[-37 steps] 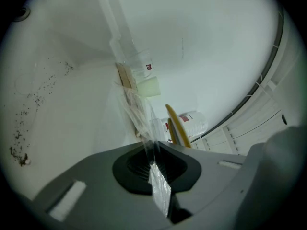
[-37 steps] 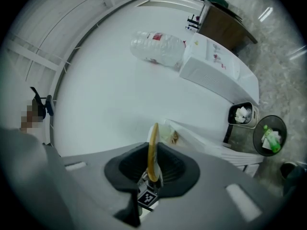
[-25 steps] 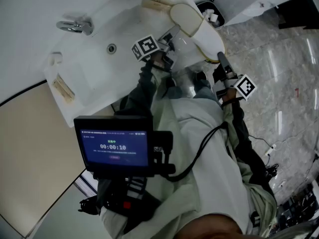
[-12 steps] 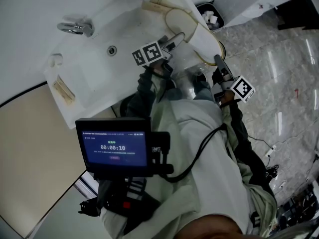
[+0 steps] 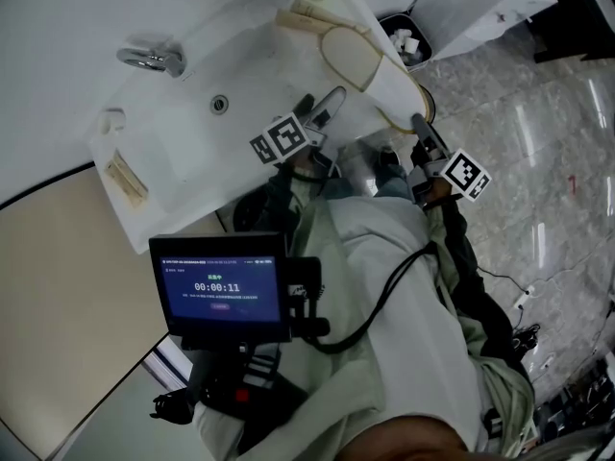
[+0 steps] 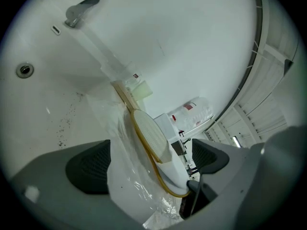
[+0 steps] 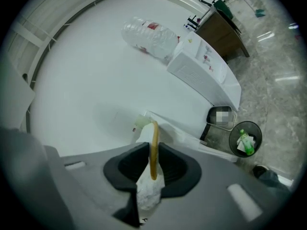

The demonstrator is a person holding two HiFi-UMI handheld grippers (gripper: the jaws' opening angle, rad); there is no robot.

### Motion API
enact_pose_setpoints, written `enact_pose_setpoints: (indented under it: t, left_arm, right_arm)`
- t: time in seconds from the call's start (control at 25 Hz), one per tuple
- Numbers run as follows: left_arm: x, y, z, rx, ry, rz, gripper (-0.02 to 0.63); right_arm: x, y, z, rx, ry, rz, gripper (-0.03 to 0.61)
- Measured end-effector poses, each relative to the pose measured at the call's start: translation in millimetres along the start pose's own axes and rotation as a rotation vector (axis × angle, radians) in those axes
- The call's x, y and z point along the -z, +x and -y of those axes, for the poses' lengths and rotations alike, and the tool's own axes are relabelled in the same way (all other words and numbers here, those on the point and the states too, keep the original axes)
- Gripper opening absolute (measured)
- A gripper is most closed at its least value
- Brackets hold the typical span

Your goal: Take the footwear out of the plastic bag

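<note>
surface: white sink [image 5: 183, 152], faucet [image 5: 149, 59], drain [image 5: 220, 105]
far rim: slipper [image 5: 357, 59], clear plastic bag [image 6: 122, 169]
left edge: wrapped packet [image 5: 125, 178]

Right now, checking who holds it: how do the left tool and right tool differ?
The left tool stands wide open, jaws just opened; the right tool is nearly closed, jaws just eased slightly apart. The left tool presses nothing, slipper and plastic bag loose between its jaws; the right tool pinches the slipper's rim. Both face the same slipper.
</note>
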State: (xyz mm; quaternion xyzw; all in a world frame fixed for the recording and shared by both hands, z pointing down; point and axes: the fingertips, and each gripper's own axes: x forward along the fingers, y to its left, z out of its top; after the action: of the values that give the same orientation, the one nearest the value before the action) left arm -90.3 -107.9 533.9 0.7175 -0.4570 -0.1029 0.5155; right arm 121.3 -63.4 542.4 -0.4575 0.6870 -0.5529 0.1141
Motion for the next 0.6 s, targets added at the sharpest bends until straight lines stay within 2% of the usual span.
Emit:
enact_pose_setpoints:
  t: [0.12, 0.28, 0.44, 0.6]
  left_arm:
    - [5.8, 0.5, 0.5, 0.013, -0.005, 0.0, 0.526]
    - [13.4, 5.8, 1.9, 0.026, -0.004, -0.022, 0.526]
    - [16.8, 4.4, 8.4, 0.052, -0.001, -0.019, 0.522]
    - [12.8, 1.3, 5.8, 0.055, -0.018, 0.005, 0.522]
  right_arm:
    - [2.2, 4.6, 7.3, 0.013, -0.053, -0.017, 0.072]
    - [7.7, 5.2, 17.4, 0.04, -0.014, -0.038, 0.091]
    - [6.8, 6.6, 10.9, -0.017, -0.047, -0.047, 0.181]
    - [6.9, 0.6, 15.9, 0.001, -0.02, -0.029, 0.192]
